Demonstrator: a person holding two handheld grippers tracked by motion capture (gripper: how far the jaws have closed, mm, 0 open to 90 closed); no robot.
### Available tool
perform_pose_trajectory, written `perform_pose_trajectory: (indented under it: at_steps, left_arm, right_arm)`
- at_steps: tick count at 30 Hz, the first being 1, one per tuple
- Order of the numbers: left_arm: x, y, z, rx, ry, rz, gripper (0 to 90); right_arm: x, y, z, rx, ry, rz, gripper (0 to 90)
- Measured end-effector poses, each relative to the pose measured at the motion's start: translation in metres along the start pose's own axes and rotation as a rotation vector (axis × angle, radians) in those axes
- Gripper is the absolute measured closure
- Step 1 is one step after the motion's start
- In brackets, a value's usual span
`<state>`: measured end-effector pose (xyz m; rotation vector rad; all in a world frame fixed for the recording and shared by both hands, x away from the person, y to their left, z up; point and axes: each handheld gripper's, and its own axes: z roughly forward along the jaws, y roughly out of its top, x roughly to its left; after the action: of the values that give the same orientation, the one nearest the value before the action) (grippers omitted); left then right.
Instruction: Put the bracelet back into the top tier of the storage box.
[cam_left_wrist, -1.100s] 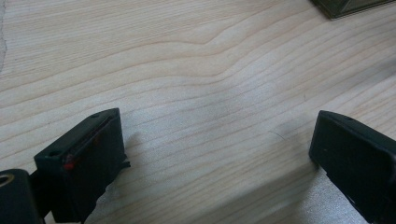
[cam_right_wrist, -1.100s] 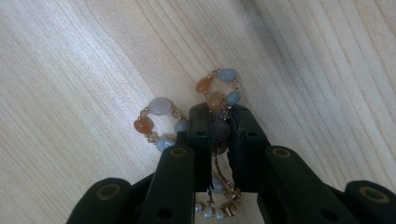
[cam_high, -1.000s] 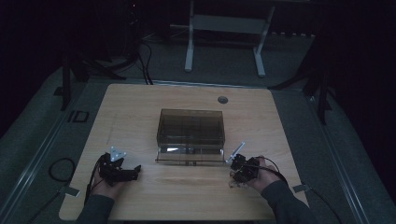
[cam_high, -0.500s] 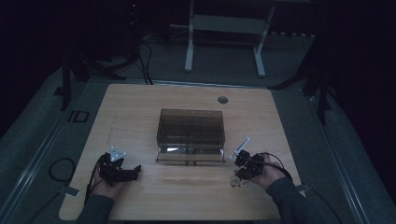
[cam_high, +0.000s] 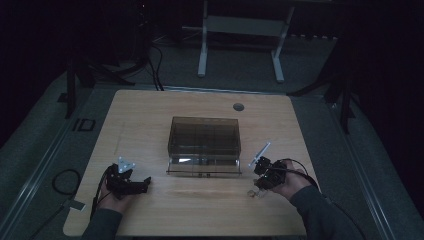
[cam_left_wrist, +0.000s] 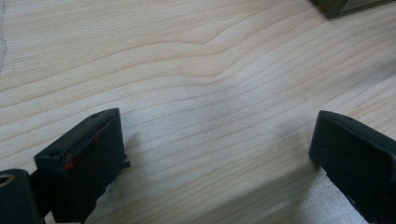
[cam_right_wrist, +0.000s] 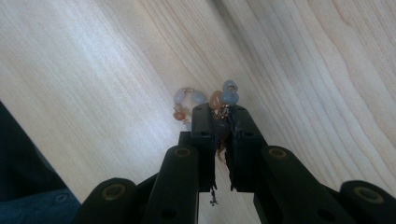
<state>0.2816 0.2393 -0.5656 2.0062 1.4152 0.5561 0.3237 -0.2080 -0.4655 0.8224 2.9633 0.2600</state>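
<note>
The wooden table (cam_high: 200, 107) is the largest thing here, and on its middle stands a smoky transparent box (cam_high: 204, 136) with a clear drawer or tray (cam_high: 203, 167) at its near side; I take this box as my landmark. To the near left of the box, well apart from it, the left gripper (cam_high: 141, 183) rests low over the bare wood, its jaws spread wide with nothing between them, as the left gripper view shows. To the near right of the box, the right gripper (cam_right_wrist: 219, 116) has its jaws pressed together on a small beaded bracelet (cam_right_wrist: 203, 101) of pale blue and orange stones. One part of the string is pinched between the jaws, and the rest of the loop lies or hangs just above the wood in front of them; I cannot tell if it touches. In my judgement the danger is in this thin hold: the jaws catch only a few beads, so a quick lift or swing toward the box may let the smooth stones slip out. Also the loose loop may catch on the drawer edge, and hard pressing may strain the thread.
</note>
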Motion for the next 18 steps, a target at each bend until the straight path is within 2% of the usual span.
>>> perform_pose_trajectory:
  at_steps: [18]
  left_arm:
    - [0.0,0.0,0.0,-0.002,0.0,-0.002,3.7]
  right_arm:
    - [-0.005,0.007,-0.033,0.032,-0.02,-0.038,82.4]
